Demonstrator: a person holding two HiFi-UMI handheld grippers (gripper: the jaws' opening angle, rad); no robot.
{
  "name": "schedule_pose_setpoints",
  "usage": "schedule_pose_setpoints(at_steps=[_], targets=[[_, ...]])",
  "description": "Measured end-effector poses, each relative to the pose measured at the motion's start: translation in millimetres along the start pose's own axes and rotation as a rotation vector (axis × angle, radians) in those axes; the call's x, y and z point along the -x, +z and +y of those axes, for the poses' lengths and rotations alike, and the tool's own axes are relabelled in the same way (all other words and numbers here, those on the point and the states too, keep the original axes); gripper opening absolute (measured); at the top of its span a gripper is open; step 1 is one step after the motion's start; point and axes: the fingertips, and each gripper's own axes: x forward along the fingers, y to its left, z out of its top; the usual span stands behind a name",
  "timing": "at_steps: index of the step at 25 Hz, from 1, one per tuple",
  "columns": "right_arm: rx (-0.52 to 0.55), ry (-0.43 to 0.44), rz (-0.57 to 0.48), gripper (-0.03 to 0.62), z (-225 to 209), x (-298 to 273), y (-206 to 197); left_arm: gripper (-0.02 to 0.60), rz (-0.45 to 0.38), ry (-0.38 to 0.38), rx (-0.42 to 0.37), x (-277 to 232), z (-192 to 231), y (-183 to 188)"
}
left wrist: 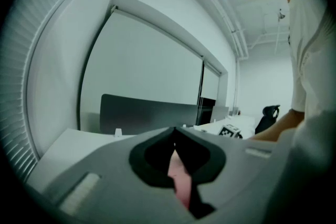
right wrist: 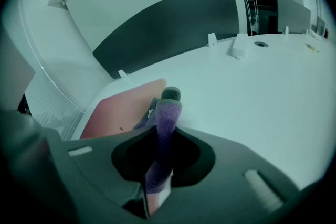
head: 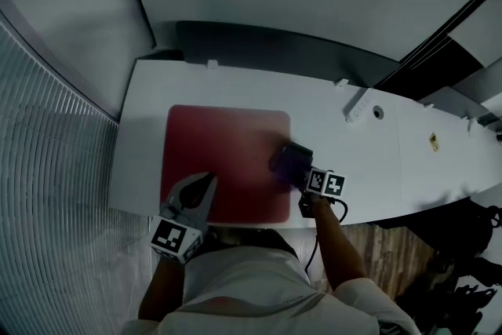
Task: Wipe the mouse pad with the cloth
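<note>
Right hand-held gripper (head: 289, 162) is clamped on the purple cloth (right wrist: 167, 115) over the mouse pad (head: 220, 141); left hand-held gripper (head: 204, 186), jaws together, rests on the pad; light pressure there could let the pad skid.

The left gripper (head: 209, 180) hides a near corner of the mouse pad (head: 227, 141).
</note>
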Motion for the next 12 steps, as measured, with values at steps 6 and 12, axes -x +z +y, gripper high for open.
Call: schedule_pose_setpoints(at_steps=[6,12], targets=[[0.08,0.008,-0.081,0.049,6.9,34.0,10.9,0.0,-0.013,0.01,-0.001,-4.1,-4.3,2.8],[0.091,0.244,-0.145,0.049,98.3,58.3,15.6,0.0,-0.035,0.063,0.012,17.7,13.6,3.6]])
